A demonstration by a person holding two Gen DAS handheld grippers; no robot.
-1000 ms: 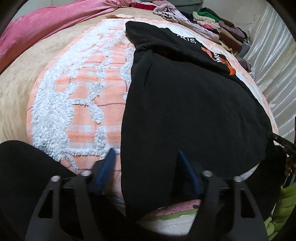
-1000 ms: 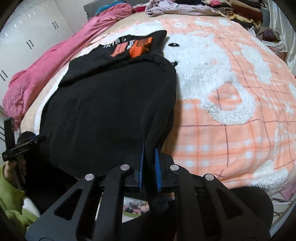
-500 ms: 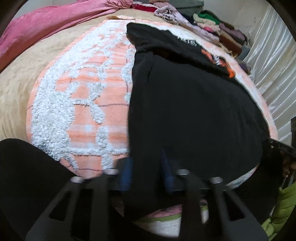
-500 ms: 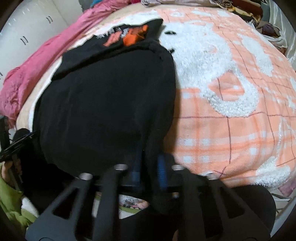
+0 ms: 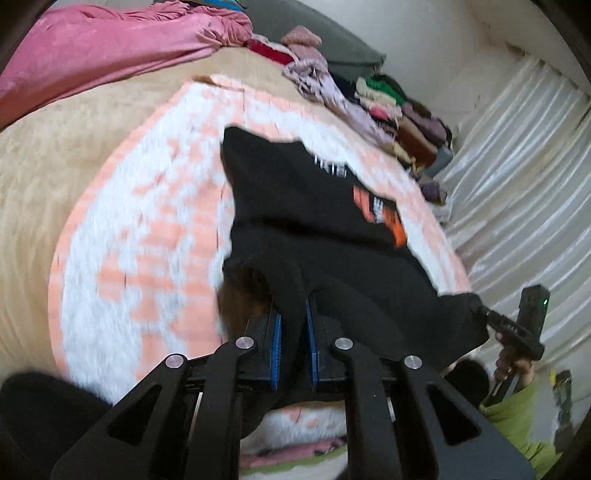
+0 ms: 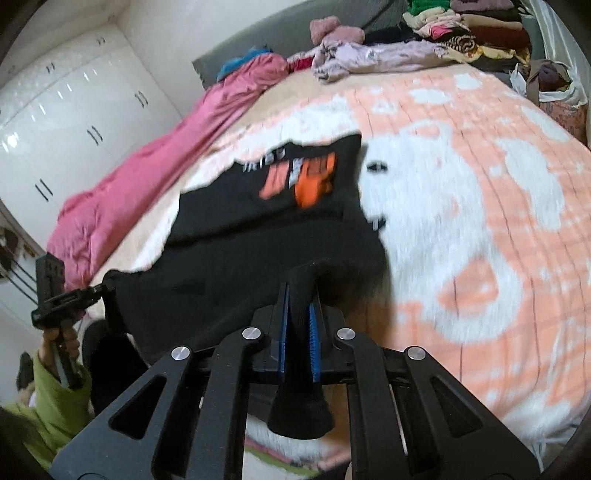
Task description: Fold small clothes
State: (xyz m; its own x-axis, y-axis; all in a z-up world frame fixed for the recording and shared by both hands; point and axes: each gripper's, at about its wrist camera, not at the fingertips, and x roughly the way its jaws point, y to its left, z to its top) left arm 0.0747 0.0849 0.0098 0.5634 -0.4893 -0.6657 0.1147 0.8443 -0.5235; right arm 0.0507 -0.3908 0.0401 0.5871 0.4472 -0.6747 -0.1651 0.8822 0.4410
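Black fabric fills both our grips: the left gripper [image 5: 293, 332] and right gripper [image 6: 298, 332] each pinch the black shirt's [image 5: 332, 236] near hem, raised above the orange-and-white blanket [image 6: 461, 229].

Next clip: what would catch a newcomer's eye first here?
A black garment with an orange print lies on the peach-and-white blanket; the left gripper and right gripper each pinch a near corner of it. Behind it, a pile of clothes lines the bed's far edge.
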